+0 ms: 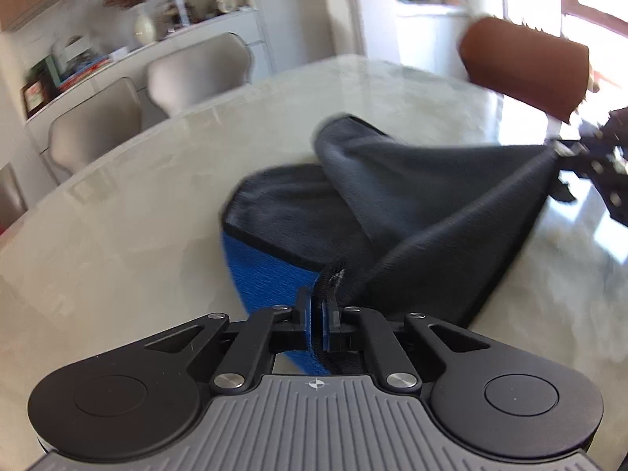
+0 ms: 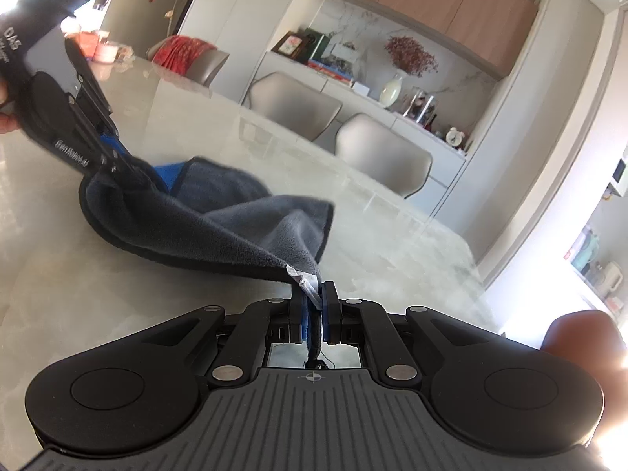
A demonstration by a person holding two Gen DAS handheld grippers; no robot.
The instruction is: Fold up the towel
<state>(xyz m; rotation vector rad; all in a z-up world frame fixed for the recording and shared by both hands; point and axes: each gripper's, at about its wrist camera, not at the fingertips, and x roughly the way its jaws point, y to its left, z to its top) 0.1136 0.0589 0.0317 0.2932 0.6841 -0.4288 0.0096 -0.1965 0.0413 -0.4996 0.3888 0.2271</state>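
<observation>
the left hand-held gripper (image 1: pixel 318 306) is pressed together on a corner of the towel (image 1: pixel 396 196), the dark hem bunched between its blue pads. the right hand-held gripper (image 2: pixel 314 302) is likewise pinched on another corner, where a white label (image 2: pixel 304 278) sticks out just above its fingers.

the towel is grey on one face and blue on the other, with a dark hem. it hangs stretched between the two hand-held grippers, its raised edge lifted off the table (image 1: pixel 137 216), while the rest sags and lies on the pale, glossy table top. in the left wrist view part of the towel lies flat with a blue strip showing beneath a grey flap, and a fold rises from it toward the right hand-held gripper at the right edge.

in the right wrist view the left hand-held gripper shows at the upper left, with a person's fingers (image 2: pixel 6 117) behind it.

beige chairs (image 2: pixel 380 153) stand by the table's far side, before a shelf with a vase (image 2: pixel 392 92). a brown chair (image 1: pixel 526 66) is near the table's edge.
</observation>
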